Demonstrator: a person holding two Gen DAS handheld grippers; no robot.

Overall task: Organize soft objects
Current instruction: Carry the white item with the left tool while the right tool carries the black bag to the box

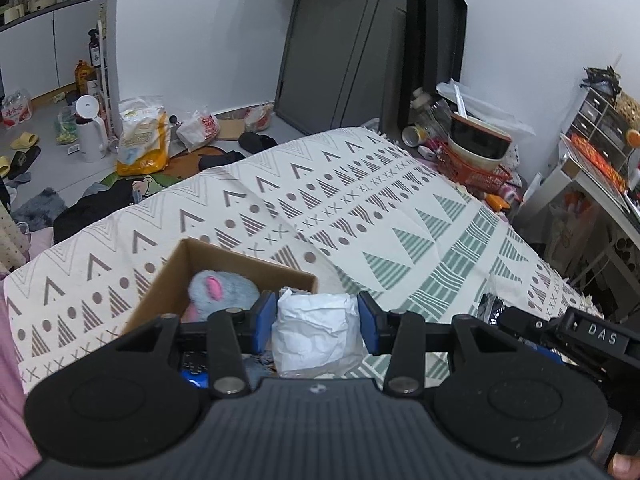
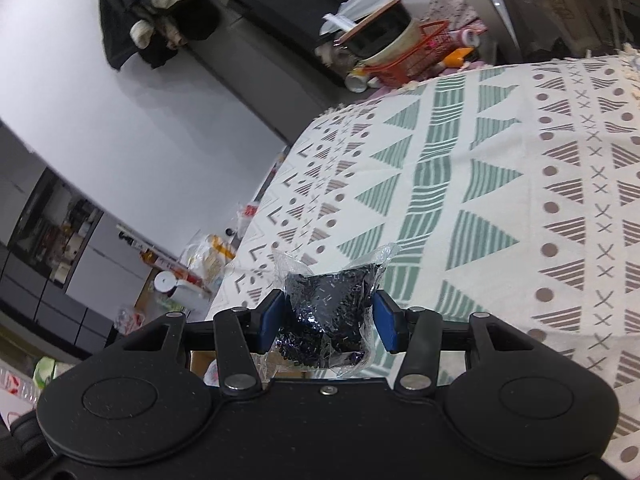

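My left gripper [image 1: 318, 322] is shut on a crumpled white soft packet [image 1: 316, 332], held just right of an open cardboard box [image 1: 176, 276] on the patterned cloth [image 1: 360, 208]. Inside the box lies a grey plush toy with a pink ear [image 1: 222, 292]. At the right edge of the left wrist view part of the other gripper [image 1: 580, 332] shows. My right gripper [image 2: 328, 316] is shut on a clear plastic bag of dark glittery material [image 2: 330, 312], held above the same cloth [image 2: 500, 200]. The view is tilted.
Beyond the cloth's far edge stand an orange wire basket [image 1: 476, 168] holding stacked bowls [image 1: 478, 142], cans and bottles. The floor at left carries a yellow sack [image 1: 142, 136], a white kettle [image 1: 90, 128], slippers and bags. A drawer unit [image 1: 600, 120] stands at right.
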